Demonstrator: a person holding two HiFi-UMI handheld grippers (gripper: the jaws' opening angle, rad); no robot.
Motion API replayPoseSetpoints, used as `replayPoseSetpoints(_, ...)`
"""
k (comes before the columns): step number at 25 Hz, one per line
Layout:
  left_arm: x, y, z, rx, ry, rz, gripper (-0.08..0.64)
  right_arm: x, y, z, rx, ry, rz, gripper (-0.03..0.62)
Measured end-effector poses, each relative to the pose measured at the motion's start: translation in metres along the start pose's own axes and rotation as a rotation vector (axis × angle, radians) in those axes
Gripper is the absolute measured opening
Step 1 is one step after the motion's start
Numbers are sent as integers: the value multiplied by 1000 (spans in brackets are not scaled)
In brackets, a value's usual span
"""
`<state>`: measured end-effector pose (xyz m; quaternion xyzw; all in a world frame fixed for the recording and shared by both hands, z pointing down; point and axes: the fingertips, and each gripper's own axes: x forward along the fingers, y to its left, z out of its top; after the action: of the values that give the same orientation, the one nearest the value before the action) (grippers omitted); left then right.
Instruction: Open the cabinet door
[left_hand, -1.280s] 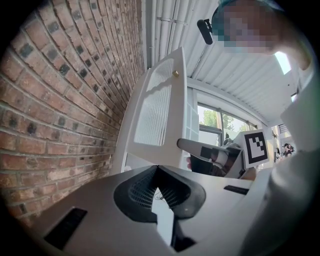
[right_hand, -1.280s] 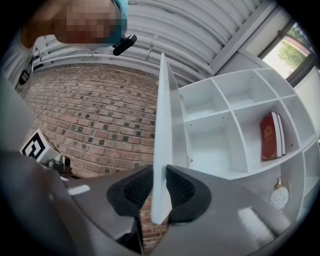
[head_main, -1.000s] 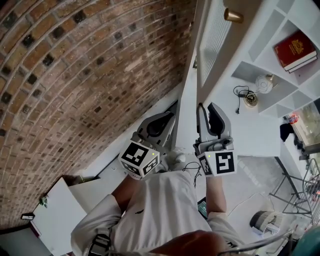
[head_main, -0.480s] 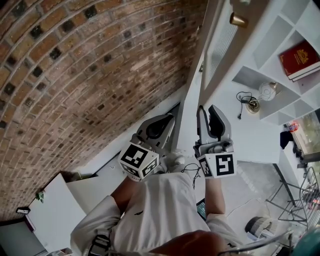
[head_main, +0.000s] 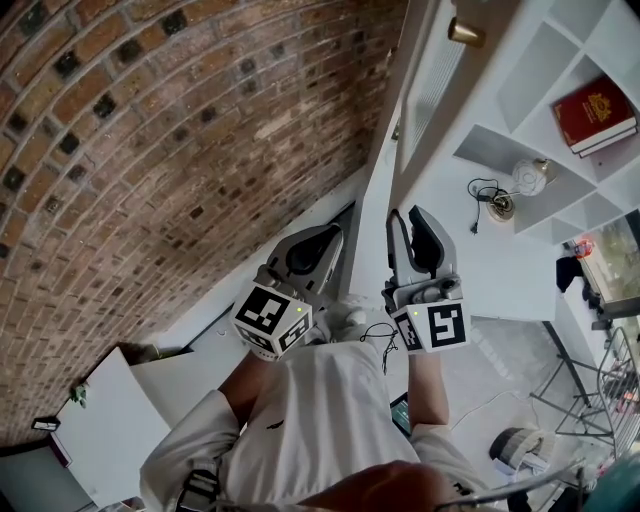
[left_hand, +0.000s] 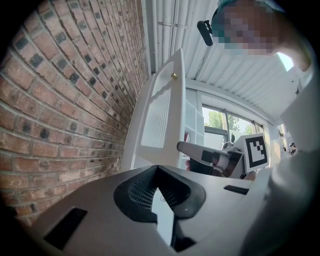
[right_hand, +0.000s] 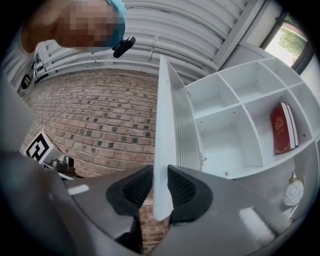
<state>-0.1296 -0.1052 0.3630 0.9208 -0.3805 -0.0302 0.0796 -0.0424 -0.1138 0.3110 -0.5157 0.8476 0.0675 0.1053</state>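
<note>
We see the brick wall (left_hand: 60, 100) left of the left gripper (left_hand: 157, 167), its fingers closed tip to tip on nothing | right gripper (right_hand: 160, 172) fingers clamped on the edge of the cabinet door (right_hand: 184, 125), which stands open, rising beyond them | shelves (right_hand: 227, 145) to their right

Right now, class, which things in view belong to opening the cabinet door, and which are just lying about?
Job in hand:
cabinet door, its brass knob, right gripper clamped on the door's edge.

Lying about:
red book, round ornament and its cable, on the shelves.
</note>
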Motion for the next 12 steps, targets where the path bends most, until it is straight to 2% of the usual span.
replayPoseSetpoints(12, -2, -6, 1, -5, -8, 3, 9, -13, 2, 8, 10, -14, 11, 103)
